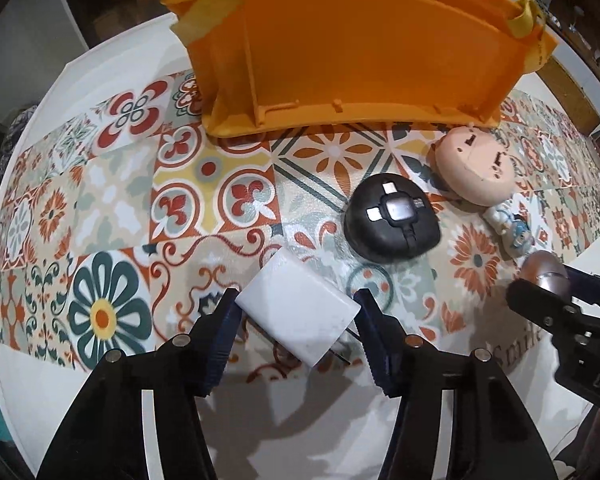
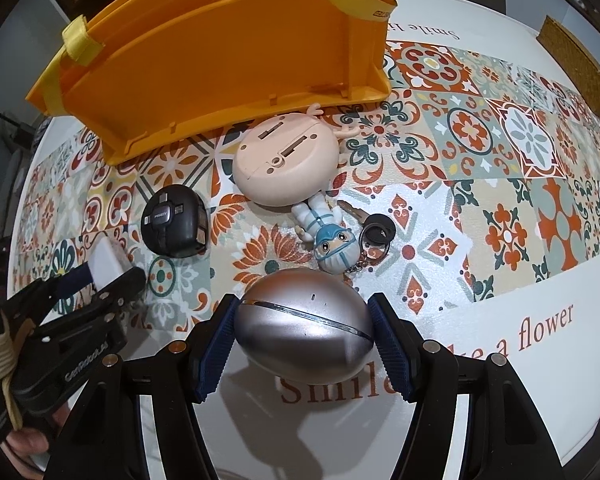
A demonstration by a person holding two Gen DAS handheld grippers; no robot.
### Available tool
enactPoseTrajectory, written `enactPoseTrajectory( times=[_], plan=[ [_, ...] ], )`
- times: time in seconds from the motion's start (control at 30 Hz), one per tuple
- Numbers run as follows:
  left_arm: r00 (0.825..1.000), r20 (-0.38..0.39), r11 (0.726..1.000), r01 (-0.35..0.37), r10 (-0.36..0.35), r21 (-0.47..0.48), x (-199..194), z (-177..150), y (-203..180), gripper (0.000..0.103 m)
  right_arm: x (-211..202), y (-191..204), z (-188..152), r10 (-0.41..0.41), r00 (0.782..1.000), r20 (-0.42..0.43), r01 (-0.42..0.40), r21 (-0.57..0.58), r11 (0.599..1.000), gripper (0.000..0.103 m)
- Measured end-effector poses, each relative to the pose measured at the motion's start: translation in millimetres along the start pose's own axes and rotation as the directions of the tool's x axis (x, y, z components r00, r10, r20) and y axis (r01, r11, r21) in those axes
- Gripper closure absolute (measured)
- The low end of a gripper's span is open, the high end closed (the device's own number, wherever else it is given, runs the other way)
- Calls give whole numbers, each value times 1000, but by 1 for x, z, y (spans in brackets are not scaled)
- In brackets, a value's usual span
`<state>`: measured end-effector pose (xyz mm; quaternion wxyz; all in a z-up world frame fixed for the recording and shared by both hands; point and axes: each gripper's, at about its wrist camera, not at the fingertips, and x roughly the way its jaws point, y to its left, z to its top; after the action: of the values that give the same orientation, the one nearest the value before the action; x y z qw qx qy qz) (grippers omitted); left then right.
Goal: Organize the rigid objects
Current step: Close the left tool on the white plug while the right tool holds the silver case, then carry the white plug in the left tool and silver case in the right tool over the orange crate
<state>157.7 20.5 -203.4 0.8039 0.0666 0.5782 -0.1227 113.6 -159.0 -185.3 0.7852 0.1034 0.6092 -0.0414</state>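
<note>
The left gripper (image 1: 296, 304) is clamping the white block (image 1: 298, 312); the right gripper (image 2: 302, 332) is squeezing the silver egg-shaped case (image 2: 304, 330). Both should be rising straight before swinging over the orange bin (image 1: 360, 60).

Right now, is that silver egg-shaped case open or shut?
Shut. The silver egg-shaped case, held between the right gripper fingers, shows its two halves meeting along one thin seam line, with no gap visible.

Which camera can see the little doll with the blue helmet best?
The right wrist camera. There the little doll lies whole in the middle, its helmet and white suit clear, next to a key ring. In the left wrist view the doll is small, blurry and near the edge.
</note>
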Motion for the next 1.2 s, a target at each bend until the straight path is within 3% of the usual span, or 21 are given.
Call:
enactPoseTrajectory(
  times=[0.2,0.6,1.2],
  plan=[
    [999,39,1000,13,-13,-22,-27,-11,-6,46,-8,5,-2,6,1000,16,-6,-31,999,38],
    [992,128,998,11,-3,-56,-64,8,-1,46,-46,12,2,26,993,119,-17,-74,997,38],
    [964,266,998,-2,19,-64,-124,19,-7,46,-98,16,13,88,967,238,-63,-111,992,38]
  ],
)
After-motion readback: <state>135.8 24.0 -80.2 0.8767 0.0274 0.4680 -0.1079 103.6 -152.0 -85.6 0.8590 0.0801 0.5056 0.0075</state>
